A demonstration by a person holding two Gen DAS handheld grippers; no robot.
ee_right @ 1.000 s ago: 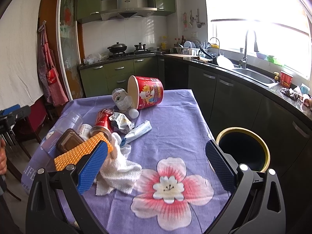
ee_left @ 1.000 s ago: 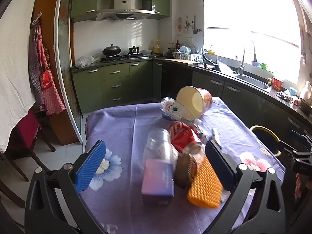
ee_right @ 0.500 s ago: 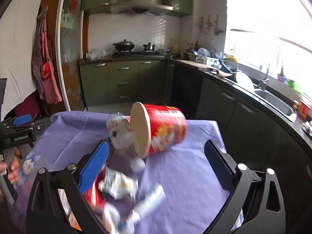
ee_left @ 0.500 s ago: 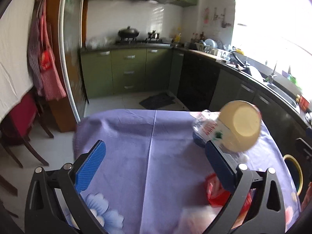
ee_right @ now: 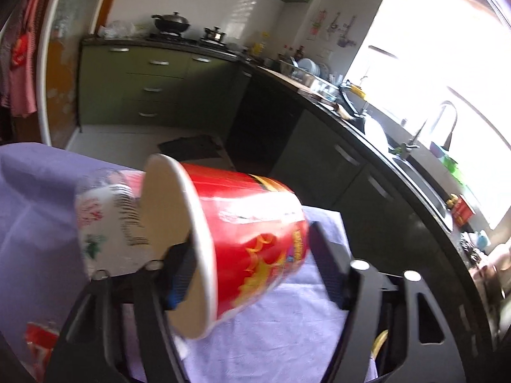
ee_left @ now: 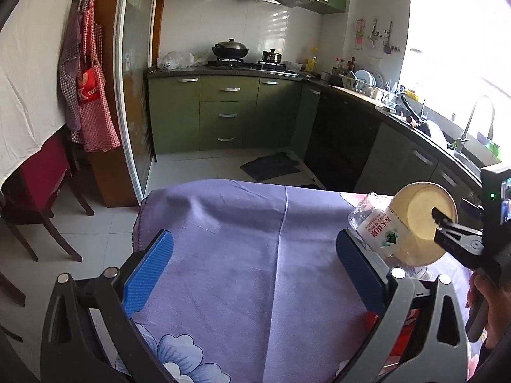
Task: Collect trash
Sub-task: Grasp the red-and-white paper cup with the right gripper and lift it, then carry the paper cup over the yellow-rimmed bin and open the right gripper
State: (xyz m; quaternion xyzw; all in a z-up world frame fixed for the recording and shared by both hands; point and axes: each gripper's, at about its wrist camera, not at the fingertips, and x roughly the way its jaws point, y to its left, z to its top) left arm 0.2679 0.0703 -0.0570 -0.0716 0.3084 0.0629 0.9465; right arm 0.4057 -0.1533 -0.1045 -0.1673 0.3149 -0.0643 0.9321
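Right gripper [ee_right: 249,265] is closing around one red paper bucket [ee_right: 252,223], lying sideways, mouth leftward. Left gripper [ee_left: 255,268] gapes empty. One plastic bottle [ee_right: 105,223] beside.

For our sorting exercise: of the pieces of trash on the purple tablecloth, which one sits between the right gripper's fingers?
The red paper tub, lying on its side. The right gripper is closing around it; the clear plastic bottle lies outside the fingers.
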